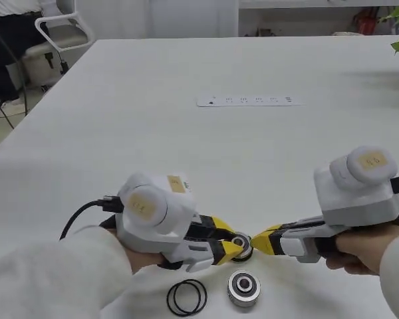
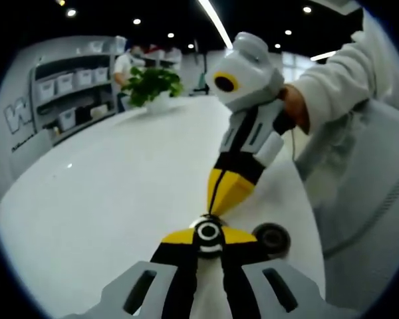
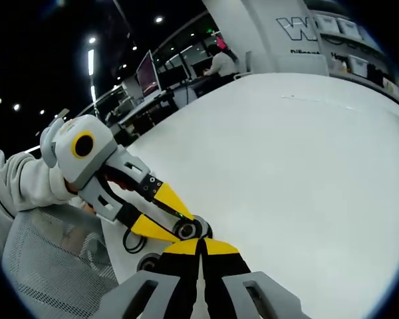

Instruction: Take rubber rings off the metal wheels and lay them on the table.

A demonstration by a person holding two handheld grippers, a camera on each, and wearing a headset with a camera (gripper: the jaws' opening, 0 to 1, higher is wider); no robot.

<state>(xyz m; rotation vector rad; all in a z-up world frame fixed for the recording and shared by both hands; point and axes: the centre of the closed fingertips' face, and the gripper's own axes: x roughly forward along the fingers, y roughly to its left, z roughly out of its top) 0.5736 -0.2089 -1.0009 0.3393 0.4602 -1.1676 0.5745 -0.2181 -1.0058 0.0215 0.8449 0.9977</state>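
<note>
1. Metal wheel (image 1: 241, 242): held above the table (image 1: 186, 146) near its front edge, clamped between the left gripper (image 1: 234, 244) jaws.
2. Right gripper (image 1: 255, 244): jaws pressed together, tips touching the wheel; whether they pinch a ring cannot be told.
3. Second wheel (image 1: 243, 288): lies flat on the table, near the grippers.
4. Two black rings (image 1: 186, 296): overlapping on the table, just beside the second wheel.
</note>
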